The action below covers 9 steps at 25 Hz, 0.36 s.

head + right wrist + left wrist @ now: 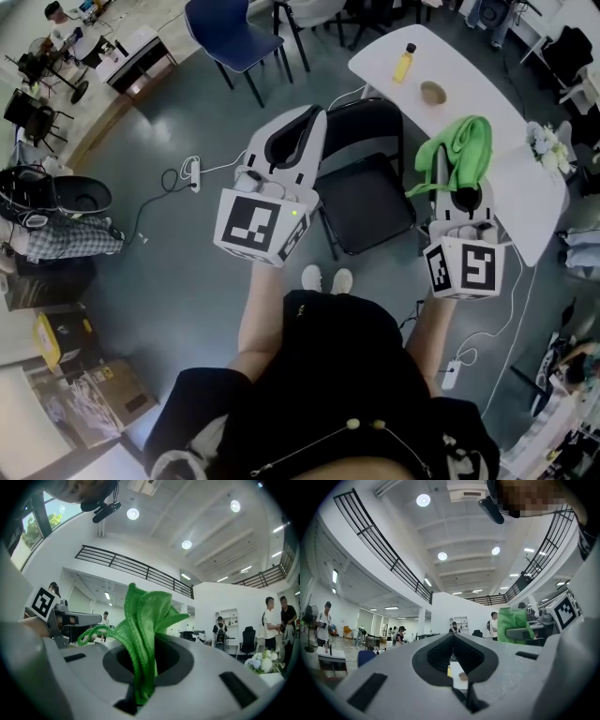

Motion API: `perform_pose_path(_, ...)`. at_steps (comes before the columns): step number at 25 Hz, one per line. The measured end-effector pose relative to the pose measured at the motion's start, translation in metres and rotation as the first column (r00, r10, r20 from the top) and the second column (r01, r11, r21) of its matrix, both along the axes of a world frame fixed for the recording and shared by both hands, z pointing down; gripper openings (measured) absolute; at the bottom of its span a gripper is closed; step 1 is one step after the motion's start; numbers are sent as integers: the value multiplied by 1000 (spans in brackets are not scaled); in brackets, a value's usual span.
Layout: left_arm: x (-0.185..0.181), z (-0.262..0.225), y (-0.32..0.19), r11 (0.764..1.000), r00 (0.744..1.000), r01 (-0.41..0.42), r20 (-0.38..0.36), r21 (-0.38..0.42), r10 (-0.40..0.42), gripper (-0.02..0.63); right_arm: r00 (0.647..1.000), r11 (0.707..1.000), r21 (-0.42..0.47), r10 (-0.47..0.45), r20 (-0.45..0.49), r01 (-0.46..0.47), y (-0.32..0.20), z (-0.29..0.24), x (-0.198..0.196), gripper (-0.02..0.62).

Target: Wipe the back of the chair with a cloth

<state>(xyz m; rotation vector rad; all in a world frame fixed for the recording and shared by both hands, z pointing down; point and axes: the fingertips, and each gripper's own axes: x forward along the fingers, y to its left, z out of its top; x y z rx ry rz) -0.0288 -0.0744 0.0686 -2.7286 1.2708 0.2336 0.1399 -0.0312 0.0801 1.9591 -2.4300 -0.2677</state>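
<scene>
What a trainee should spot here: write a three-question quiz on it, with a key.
1. True or false: the left gripper holds the green cloth.
2. The black chair is: A) upright beside the white table; B) on top of the table; C) tipped over on the floor.
3. Fill in: the bottle on the table is ___ in colour.
Key: 1 false, the right gripper holds it; 2 A; 3 yellow.
</scene>
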Motion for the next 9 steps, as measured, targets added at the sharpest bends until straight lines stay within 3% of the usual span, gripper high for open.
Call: perform_pose_path(9,7,-3,7,1000,1000,-9,5,4,9,5,1000,1000,6,10,-19,-10,5,-3,5,41)
